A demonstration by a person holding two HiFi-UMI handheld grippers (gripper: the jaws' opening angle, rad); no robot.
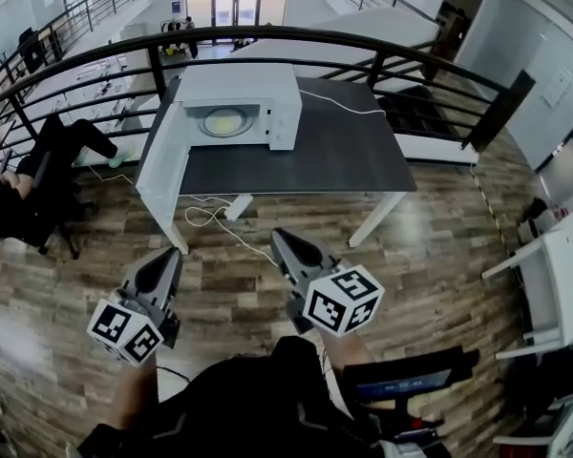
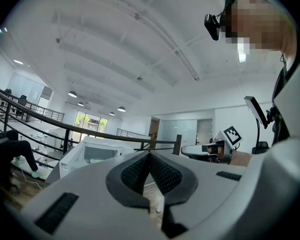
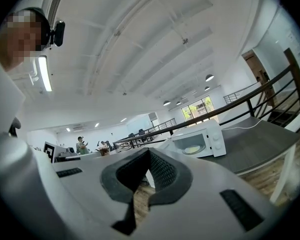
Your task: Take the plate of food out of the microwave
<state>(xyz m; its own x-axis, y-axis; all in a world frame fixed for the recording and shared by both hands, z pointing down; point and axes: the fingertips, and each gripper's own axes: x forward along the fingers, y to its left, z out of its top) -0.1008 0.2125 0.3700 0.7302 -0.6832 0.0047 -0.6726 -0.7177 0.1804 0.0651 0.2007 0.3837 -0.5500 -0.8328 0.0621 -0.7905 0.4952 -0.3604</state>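
Hovering over the wood floor [image 1: 439,256], well apart from the table [image 1: 344,160]: two grippers, left gripper [image 1: 168,256] and right gripper [image 1: 281,238], both pinched fully closed with nothing between the jaws. On that single dark table, one white microwave [image 1: 267,89], door [image 1: 162,175] swung wide open. Inside, one plate of food [image 1: 224,121], yellowish, lying flat in the cavity, untouched.
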